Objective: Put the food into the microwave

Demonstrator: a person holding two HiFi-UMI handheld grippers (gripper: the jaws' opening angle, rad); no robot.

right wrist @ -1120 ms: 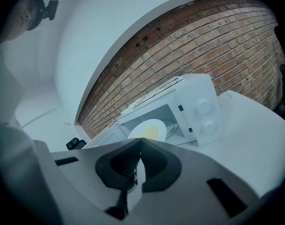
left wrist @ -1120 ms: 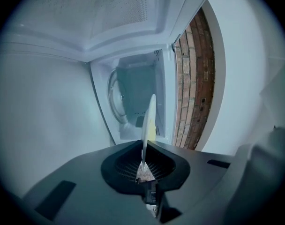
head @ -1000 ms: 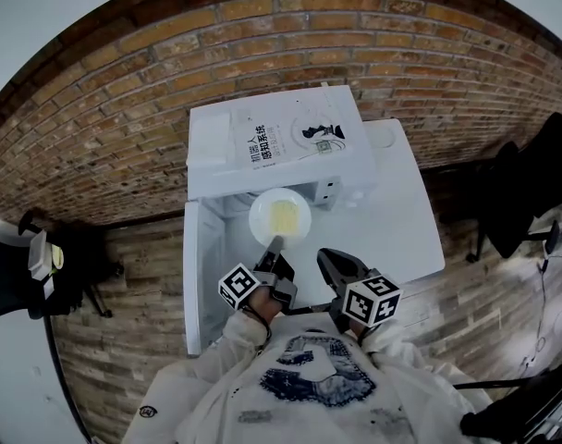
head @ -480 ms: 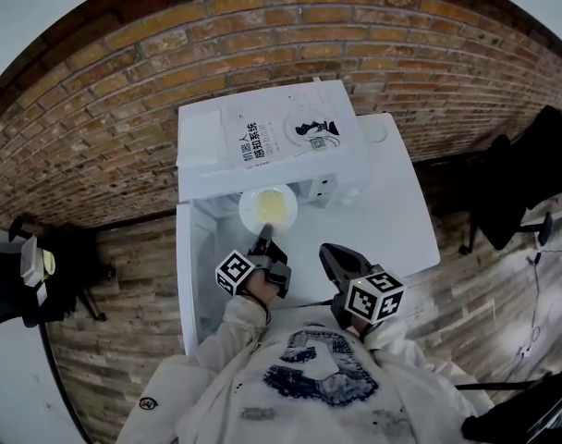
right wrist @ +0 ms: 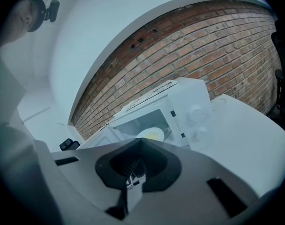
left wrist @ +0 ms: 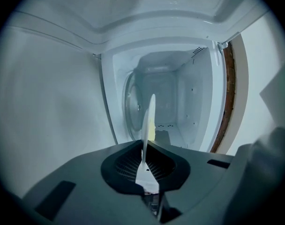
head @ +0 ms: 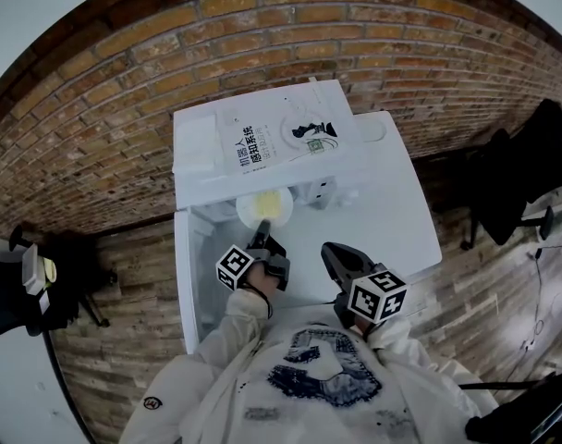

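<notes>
A white plate [head: 265, 206] of yellow food is half inside the mouth of the white microwave [head: 198, 146], whose door [head: 190, 276] hangs open to the left. My left gripper [head: 261, 237] is shut on the plate's near rim. In the left gripper view the plate [left wrist: 147, 121] stands edge-on between the jaws, before the lit cavity [left wrist: 180, 102] and its glass turntable [left wrist: 129, 108]. My right gripper [head: 333, 255] hovers over the white table [head: 397, 220], shut and empty; its view shows the microwave [right wrist: 191, 95] and plate [right wrist: 153, 134] ahead.
A printed sheet [head: 281, 137] lies on the microwave's top. Control knobs [right wrist: 195, 112] sit at the microwave's right side. A brick wall stands behind. Black chairs flank the table, one at the left [head: 41, 289] and one at the right [head: 531, 169], on a wooden floor.
The left gripper has carried the plate forward and down, from in front of the microwave into its opening. The right gripper has stayed where it was.
</notes>
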